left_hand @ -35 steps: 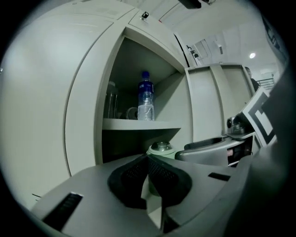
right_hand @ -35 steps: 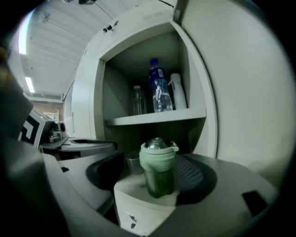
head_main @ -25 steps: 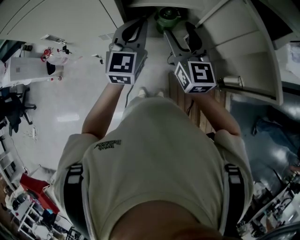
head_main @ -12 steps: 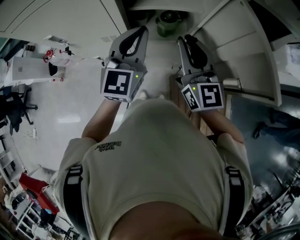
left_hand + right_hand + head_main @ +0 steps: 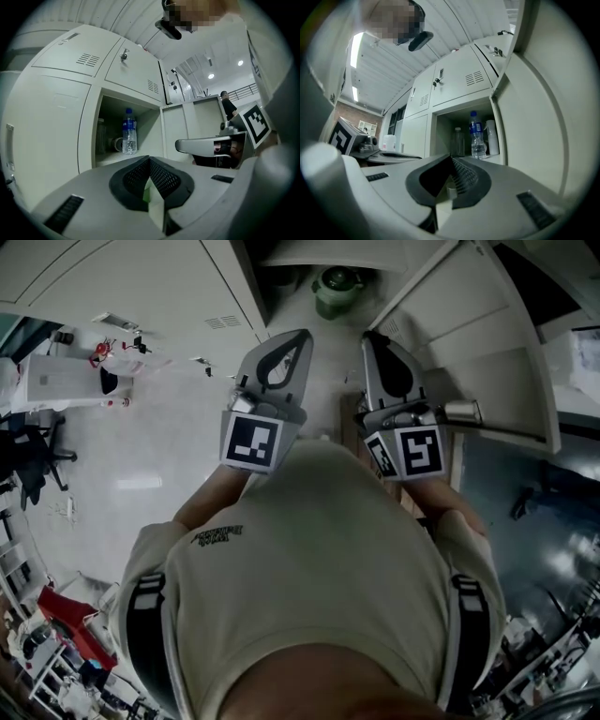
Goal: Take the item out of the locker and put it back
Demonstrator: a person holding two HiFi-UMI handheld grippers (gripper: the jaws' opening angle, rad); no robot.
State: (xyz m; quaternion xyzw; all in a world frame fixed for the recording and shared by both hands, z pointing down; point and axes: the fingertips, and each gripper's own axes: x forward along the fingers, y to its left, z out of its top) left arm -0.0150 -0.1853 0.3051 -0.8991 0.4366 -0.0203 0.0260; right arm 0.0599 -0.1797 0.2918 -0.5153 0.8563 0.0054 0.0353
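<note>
Hovering side by side before the open locker (image 5: 89, 131), both tools are empty. The left gripper (image 5: 298, 337) has its jaws pressed together on nothing, and the right gripper (image 5: 375, 337) has just been closing its jaws, which meet with nothing between them. The task's item, apparently the green rounded vessel (image 5: 336, 289), sits inside the locker ahead of both tips and apart from them, so the put-back looks done.

Trouble would come mainly from a fresh reach with the jaws together: the tips would butt the vessel, shoving it deeper or tipping it instead of straddling it. A tall, narrow water bottle (image 5: 129, 133) stands in the compartment that the gripper views show, and a careless sweep could topple it. The open door (image 5: 534, 122) stands just beside the right gripper, so a sideways swing could knock it.
</note>
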